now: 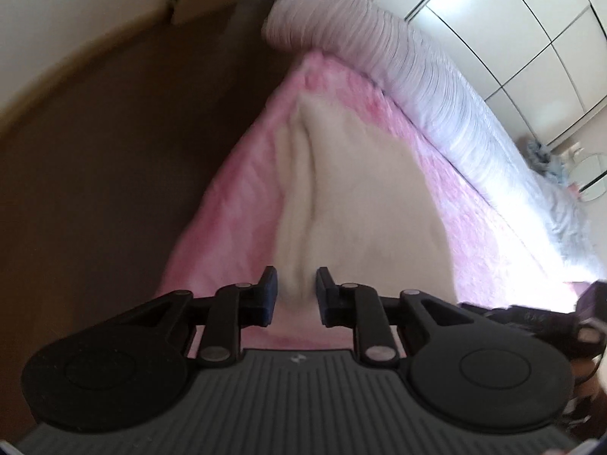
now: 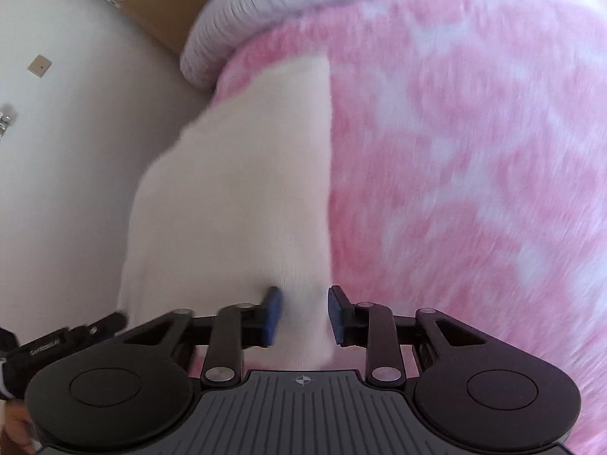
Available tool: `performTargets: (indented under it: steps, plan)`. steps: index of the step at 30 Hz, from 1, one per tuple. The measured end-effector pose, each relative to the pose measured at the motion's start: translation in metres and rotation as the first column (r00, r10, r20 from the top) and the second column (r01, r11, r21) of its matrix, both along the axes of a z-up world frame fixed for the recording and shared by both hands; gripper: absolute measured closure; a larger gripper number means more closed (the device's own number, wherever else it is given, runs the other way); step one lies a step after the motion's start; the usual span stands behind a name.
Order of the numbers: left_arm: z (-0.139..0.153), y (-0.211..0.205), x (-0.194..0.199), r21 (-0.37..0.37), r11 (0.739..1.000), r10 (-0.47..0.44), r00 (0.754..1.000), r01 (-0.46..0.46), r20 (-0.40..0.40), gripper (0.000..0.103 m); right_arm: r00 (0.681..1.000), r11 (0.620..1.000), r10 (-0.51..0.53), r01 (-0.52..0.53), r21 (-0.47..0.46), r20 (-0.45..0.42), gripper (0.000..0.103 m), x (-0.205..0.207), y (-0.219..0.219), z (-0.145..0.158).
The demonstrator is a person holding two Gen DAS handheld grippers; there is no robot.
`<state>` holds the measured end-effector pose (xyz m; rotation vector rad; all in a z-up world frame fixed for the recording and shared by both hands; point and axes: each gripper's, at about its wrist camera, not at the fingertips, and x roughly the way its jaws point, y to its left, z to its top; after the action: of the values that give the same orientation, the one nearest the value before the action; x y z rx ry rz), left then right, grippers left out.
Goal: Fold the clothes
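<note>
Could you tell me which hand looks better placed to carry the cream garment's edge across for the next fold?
Neither clearly: it probably takes both. The left gripper and the right gripper each pinch a bunched edge of the cream garment, which stretches away over the pink blanket.

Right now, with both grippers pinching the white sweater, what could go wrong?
1. The left gripper holds only a narrow bunch of the white sweater; it might slip out.
2. The sweater hangs past the edge of the pink blanket, so a dropped end could slide toward the floor.
</note>
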<state>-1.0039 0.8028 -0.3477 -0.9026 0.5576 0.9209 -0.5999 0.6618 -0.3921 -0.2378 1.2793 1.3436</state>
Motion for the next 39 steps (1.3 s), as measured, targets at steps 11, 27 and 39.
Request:
performTargets:
  steps: [11, 27, 39]
  plan:
    - [-0.033, 0.072, 0.11, 0.144, 0.958, -0.214, 0.954, 0.247, -0.21, 0.097, 0.9, 0.975, 0.122, -0.187, 0.118, 0.418, 0.074, -0.041, 0.075, 0.005]
    - [-0.045, 0.137, 0.16, 0.126, 0.971, -0.168, 0.953, 0.204, -0.251, 0.101, 0.869, 0.946, 0.173, -0.277, 0.166, 0.464, 0.074, -0.016, 0.16, -0.01]
    - [-0.016, 0.102, 0.12, 0.191, 0.967, -0.132, 0.97, 0.171, -0.203, 0.102, 0.927, 0.965, 0.181, -0.232, 0.123, 0.328, 0.074, 0.006, 0.127, 0.001]
